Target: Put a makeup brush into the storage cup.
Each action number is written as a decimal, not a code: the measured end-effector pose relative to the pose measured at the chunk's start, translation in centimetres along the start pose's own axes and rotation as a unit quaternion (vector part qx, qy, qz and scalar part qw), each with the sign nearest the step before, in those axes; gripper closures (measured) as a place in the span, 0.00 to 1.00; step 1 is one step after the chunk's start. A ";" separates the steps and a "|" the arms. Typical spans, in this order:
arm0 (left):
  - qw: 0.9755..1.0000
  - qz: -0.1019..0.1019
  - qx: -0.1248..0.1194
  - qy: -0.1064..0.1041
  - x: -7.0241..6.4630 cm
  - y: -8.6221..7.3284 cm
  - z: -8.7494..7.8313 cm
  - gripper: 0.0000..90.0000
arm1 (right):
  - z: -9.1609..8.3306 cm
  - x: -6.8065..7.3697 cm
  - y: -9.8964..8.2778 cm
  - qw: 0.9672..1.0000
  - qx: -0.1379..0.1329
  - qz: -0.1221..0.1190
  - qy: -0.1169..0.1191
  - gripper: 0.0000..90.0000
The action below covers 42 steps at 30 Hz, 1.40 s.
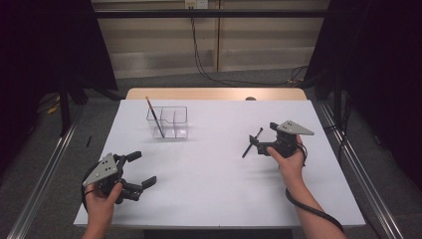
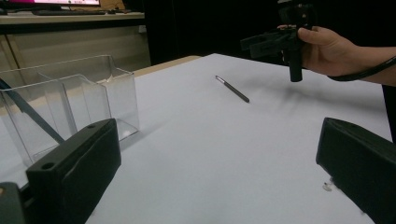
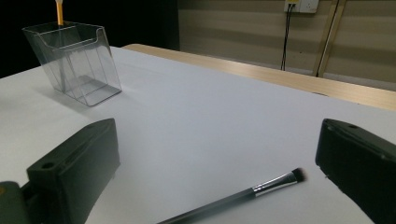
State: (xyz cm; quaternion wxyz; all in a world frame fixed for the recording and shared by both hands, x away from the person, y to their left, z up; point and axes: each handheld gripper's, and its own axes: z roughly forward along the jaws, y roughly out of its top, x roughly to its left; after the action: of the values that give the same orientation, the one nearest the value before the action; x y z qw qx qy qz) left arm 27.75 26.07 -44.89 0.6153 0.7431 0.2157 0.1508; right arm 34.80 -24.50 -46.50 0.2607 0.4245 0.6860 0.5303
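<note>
Honestly, my right gripper hangs wide over the brush, which lies flat on the table between its jaws, so closing slightly off could roll the thin handle away. My left gripper is wide too, holding nothing. I count one loose brush here, and farther off one clear holder with one brush leaning inside.

A slim black makeup brush with a silver ferrule and dark bristles lies flat on the white bench, set aslant, well apart from the clear organizer.
</note>
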 end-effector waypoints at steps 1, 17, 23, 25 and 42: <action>1.000 0.000 0.000 0.000 0.0 0.0 0.0 0.00 | 0.2 0.0 0.0 1.000 0.002 0.001 0.000 0.00; 1.000 -0.003 0.001 -0.002 0.0 -0.1 0.1 0.00 | 2.3 0.5 0.7 0.999 0.046 -0.004 -0.005 0.00; 1.000 -0.002 0.006 -0.004 0.1 -0.1 0.2 0.00 | 3.0 0.6 0.9 0.996 0.087 -0.002 -0.008 0.00; 1.000 -0.006 0.003 -0.004 0.0 -0.1 0.2 0.00 | 3.2 0.6 1.0 0.995 0.101 0.000 -0.012 0.00; 1.000 -0.009 0.010 -0.011 0.1 -0.2 0.3 0.00 | 5.1 0.9 1.3 0.964 0.263 0.020 -0.039 0.00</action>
State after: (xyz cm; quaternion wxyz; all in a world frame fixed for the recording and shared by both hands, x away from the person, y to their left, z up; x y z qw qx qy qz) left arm 27.99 25.90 -45.21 0.6116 0.7485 0.2177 0.1351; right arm 38.87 -21.05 -46.76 0.1562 0.5121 0.7820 0.3191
